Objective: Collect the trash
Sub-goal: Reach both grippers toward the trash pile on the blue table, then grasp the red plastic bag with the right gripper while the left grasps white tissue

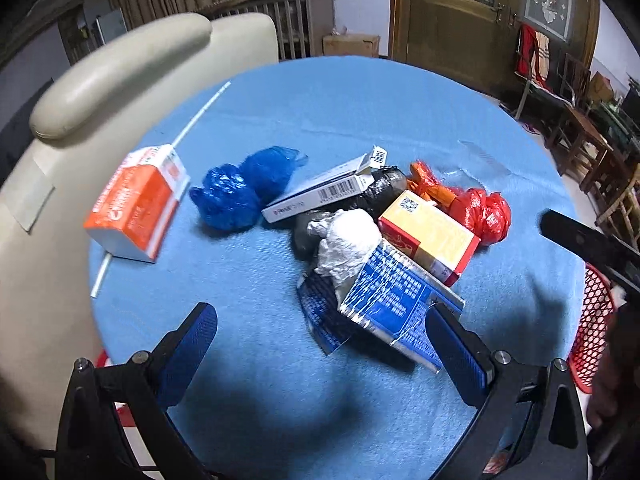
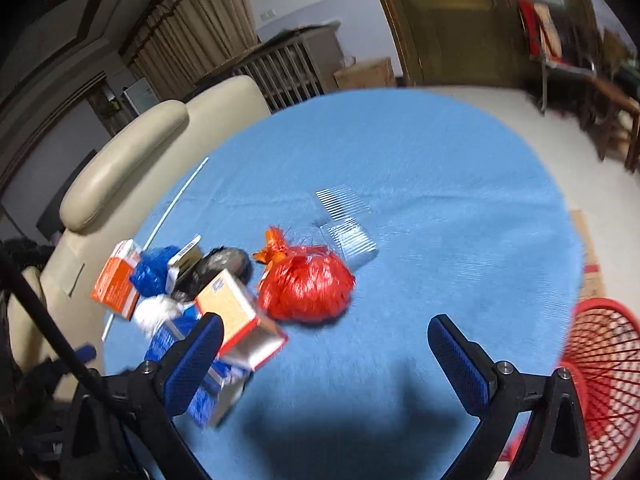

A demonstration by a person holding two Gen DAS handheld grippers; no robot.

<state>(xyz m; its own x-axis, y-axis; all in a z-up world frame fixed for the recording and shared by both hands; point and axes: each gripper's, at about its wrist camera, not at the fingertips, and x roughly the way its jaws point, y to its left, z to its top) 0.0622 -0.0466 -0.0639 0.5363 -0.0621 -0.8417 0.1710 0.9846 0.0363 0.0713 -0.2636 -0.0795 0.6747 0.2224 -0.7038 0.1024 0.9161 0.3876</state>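
Note:
Trash lies in a pile on a round blue table (image 1: 260, 400): an orange-white box (image 1: 138, 202), a crumpled blue bag (image 1: 240, 188), a long white-blue box (image 1: 324, 188), a black bag (image 1: 384, 188), a white crumpled wad (image 1: 348, 240), a yellow-red box (image 1: 428, 234), a knotted red bag (image 1: 476, 208) and a blue printed carton (image 1: 392, 300). My left gripper (image 1: 322, 324) is open, low over the table, its right finger (image 1: 456, 352) beside the blue carton. My right gripper (image 2: 326, 344) is open just in front of the red bag (image 2: 306, 288), with the yellow-red box (image 2: 236, 312) by its left finger (image 2: 192, 364).
A red mesh basket (image 2: 604, 376) stands off the table's right edge. A cream padded chair (image 1: 100, 80) backs the table on the left. A white straw (image 1: 200, 114) and clear plastic combs (image 2: 344, 200) lie on the cloth. Wooden chairs (image 1: 592, 152) stand at far right.

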